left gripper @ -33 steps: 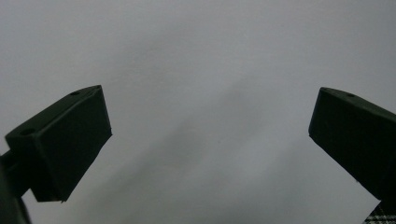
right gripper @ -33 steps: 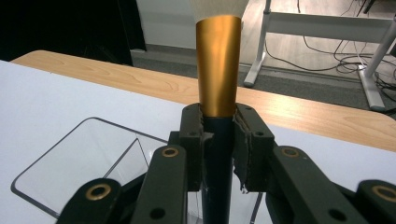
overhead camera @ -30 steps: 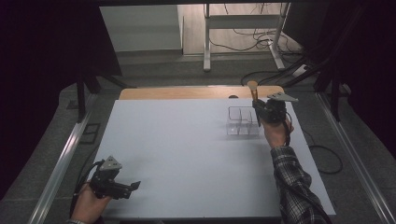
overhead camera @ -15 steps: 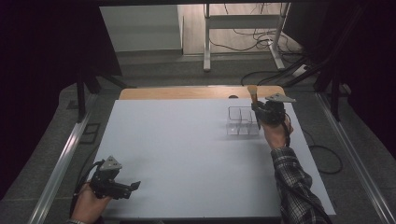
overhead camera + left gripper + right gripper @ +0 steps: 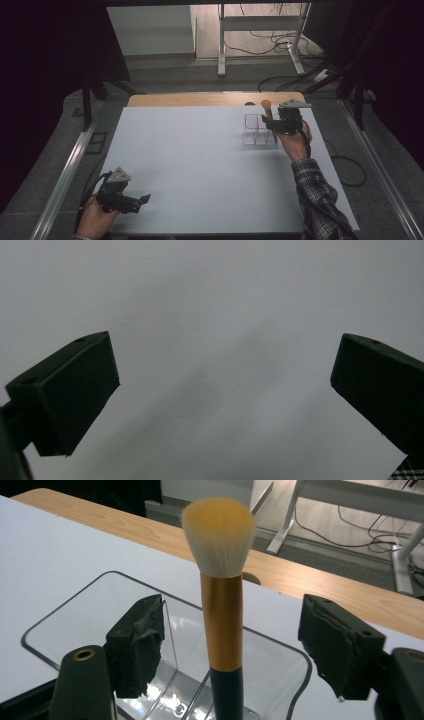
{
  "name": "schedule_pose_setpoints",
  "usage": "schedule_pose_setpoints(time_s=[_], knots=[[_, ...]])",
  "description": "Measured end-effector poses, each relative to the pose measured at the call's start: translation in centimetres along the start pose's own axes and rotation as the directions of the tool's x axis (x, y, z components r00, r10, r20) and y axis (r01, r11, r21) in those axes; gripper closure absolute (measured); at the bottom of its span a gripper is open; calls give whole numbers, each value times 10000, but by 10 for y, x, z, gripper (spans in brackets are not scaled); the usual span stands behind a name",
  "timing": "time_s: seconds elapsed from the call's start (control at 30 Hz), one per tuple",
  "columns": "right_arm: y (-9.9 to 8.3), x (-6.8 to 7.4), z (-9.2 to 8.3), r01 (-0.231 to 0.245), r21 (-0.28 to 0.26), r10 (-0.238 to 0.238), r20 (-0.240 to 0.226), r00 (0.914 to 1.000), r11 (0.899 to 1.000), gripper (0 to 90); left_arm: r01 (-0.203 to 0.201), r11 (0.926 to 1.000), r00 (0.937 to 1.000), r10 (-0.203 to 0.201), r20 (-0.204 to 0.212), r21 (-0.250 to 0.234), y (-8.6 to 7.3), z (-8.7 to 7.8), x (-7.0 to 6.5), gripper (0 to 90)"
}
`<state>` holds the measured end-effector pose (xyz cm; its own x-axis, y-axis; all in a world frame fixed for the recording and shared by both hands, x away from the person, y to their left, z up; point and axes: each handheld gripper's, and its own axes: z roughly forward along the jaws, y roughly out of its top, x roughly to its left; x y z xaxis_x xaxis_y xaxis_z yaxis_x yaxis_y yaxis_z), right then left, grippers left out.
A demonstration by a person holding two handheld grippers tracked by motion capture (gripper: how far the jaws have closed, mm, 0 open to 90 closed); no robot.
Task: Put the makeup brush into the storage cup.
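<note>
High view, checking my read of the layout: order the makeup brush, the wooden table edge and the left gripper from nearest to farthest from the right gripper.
1. Makeup brush, standing in the clear organizer beside the right gripper.
2. Wooden table edge, just beyond, at the far side.
3. Left gripper, at the near left corner.

A makeup brush (image 5: 222,625) stands upright in a clear acrylic organizer (image 5: 95,597) with divided compartments. Its bristles are a dense, rounded tuft, yellowish fading to white at the base, above a copper-gold ferrule and a dark handle. The organizer sits on the white desk (image 5: 190,165) near its far right corner.
</note>
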<state>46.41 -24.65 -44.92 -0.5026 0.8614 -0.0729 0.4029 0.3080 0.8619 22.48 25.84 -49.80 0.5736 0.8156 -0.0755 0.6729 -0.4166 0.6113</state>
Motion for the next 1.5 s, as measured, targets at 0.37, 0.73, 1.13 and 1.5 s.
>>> schedule_pose_setpoints(time_s=[0.37, 0.73, 1.13, 1.5], knots=[[0, 1, -3, -288, 222, 296, -365, 9989, 9993, 220, -3, 10000, 10000, 3, -12, -6, 0, 0, 0, 0], [0, 8, -5, -261, 550, 288, -494, 9984, 9981, 134, -15, 10000, 10000, 15, -11, -2, 0, 0, 0, 0], [2, 12, -15, -240, 750, 300, -793, 9964, 9969, 66, -27, 10000, 10000, 27, -5, 0, 0, 0, 0, 0], [1, 18, -24, -72, 860, 155, -965, 9952, 9963, 53, 24, 10000, 10000, -24, -4, -54, 0, 0, 0, 0]])
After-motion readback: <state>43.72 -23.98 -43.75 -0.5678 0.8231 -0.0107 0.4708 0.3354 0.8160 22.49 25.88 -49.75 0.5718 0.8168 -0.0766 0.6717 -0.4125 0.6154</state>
